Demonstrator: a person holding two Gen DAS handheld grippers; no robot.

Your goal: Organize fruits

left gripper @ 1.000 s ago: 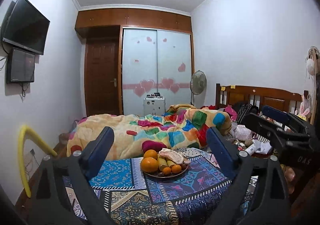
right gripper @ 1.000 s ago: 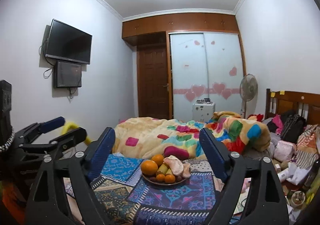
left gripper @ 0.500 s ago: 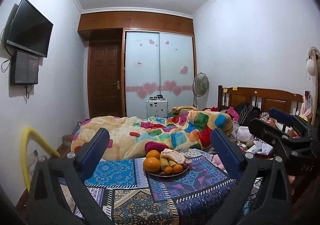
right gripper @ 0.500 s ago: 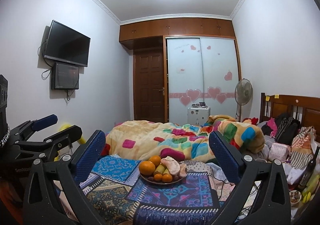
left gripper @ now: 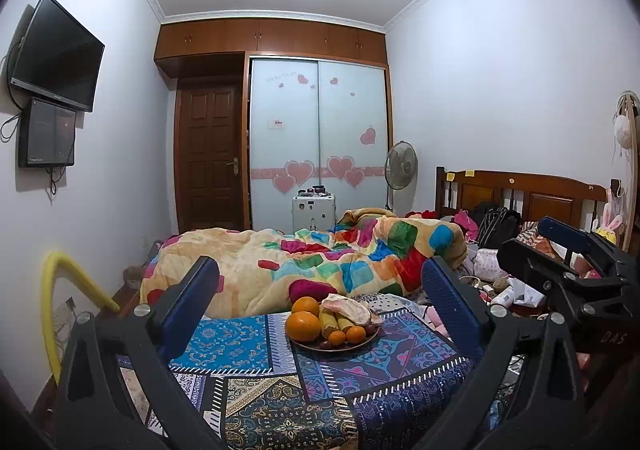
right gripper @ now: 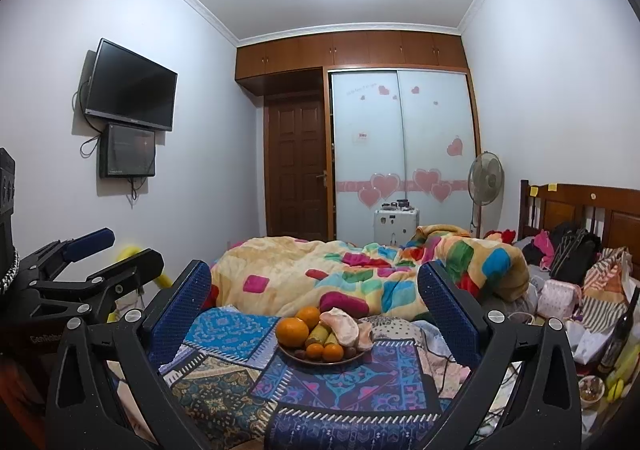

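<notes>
A round plate (left gripper: 352, 344) (right gripper: 296, 357) of fruit sits on a patterned cloth. It holds two big oranges (left gripper: 303, 325) (right gripper: 292, 332), small tangerines (left gripper: 355, 334) (right gripper: 333, 351), bananas (left gripper: 332, 321) (right gripper: 318, 334) and a pinkish piece (left gripper: 347, 309) (right gripper: 341, 324). My left gripper (left gripper: 320, 304) is open and empty, well short of the plate. My right gripper (right gripper: 314, 300) is open and empty, also short of it. Each gripper shows at the edge of the other's view.
The patterned cloth (left gripper: 256, 346) (right gripper: 224, 382) covers the surface under the plate. A bed with a colourful quilt (left gripper: 320, 262) lies behind. Clutter of bags and bottles (right gripper: 592, 310) fills the right side. A yellow tube (left gripper: 52, 314) stands at the left wall.
Both grippers have tilted upward and opened a little wider. The plate sits lower in both views.
</notes>
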